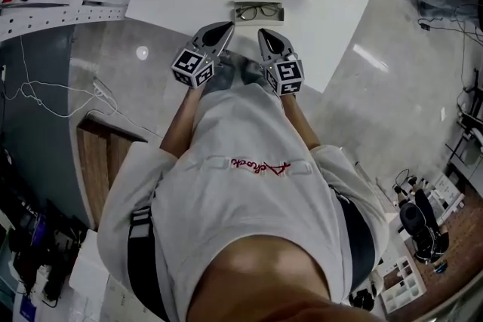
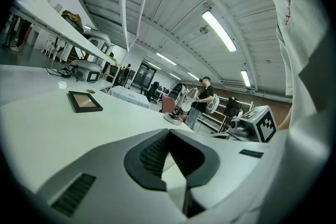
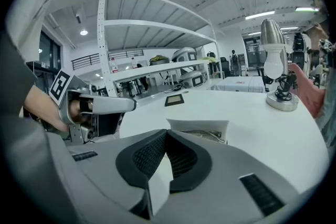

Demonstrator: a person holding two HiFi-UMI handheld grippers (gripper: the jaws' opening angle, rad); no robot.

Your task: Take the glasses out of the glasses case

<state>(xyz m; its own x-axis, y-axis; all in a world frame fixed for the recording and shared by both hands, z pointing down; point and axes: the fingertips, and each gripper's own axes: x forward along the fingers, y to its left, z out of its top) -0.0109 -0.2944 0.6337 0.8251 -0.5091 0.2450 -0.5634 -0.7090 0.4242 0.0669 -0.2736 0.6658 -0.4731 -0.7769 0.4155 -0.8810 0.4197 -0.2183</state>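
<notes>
Left gripper point(image 1: 225, 28) and right gripper point(image 1: 266, 34) both have jaws pressed together with nothing in them, hanging side by side at the near edge of the table point(image 1: 317, 11), just short of the open glasses case point(image 1: 259, 20), glasses point(image 1: 257, 10) seemingly inside, likely lining up the pick

Nothing reads for certain: red script across the shirt point(image 1: 260, 167), at six o'clock from the right-hand marker cube point(image 1: 285, 77), is upside down and illegible.
</notes>
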